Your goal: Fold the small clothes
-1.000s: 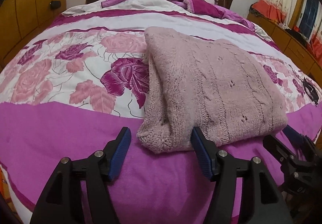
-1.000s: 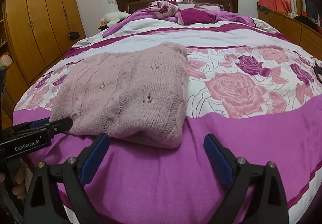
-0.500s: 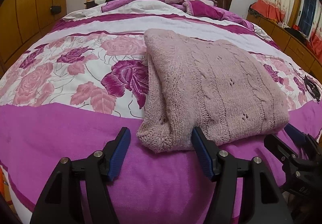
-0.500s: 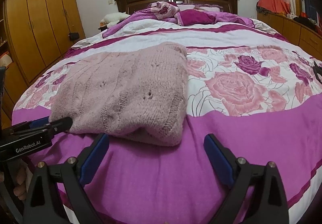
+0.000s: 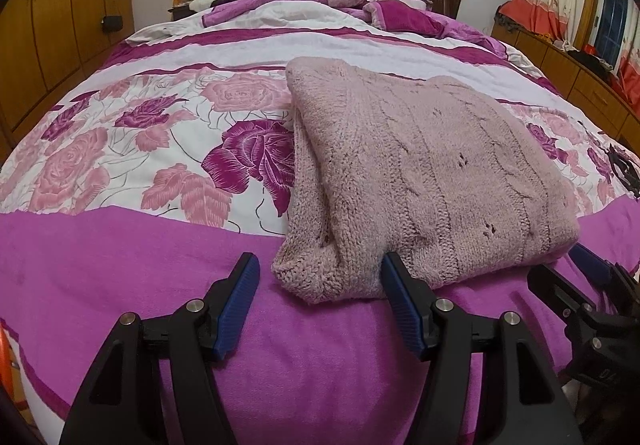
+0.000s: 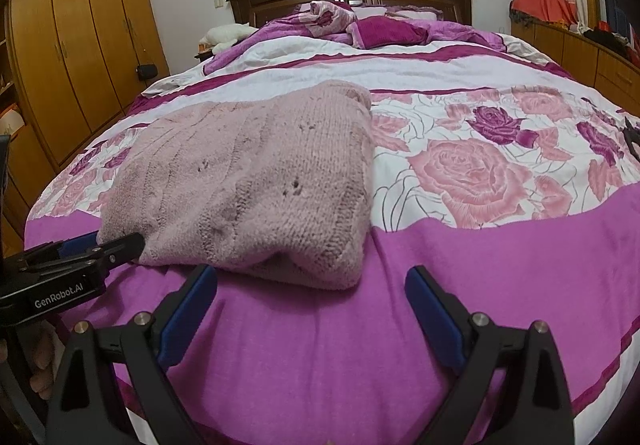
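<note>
On the left of the bed (image 5: 120, 265), the left hand-held gripper (image 5: 316, 297) hovers low over the magenta band of the floral bedspread (image 5: 132, 165), its jaws spread and empty. The near left corner of the pink knitted sweater (image 5: 420, 181) sits between its blue pads (image 5: 236, 305) without either pad pressing on it, though the right-hand pad looks to be just at the knit's edge.

The sweater is already folded into a thick rectangle, lying across the border where the rose print meets the magenta band, its near edge rounded and bulky.

To the right, the right hand-held gripper (image 6: 312, 305) is also spread wide and holds nothing; the sweater's near right corner (image 6: 340, 265) lies just ahead of its left pad, and the rest of its span is over bare bedspread.

The step in hand appears to be taking both near corners for one more fold, or for squaring the bundle. To do it well, each gripper should probably go in low, so the lower pad slides beneath all the layers rather than catching only the top one. The right gripper likely needs to shift toward the sweater first. Loose knit stretches and sags, so both corners are best lifted together and evenly.
</note>
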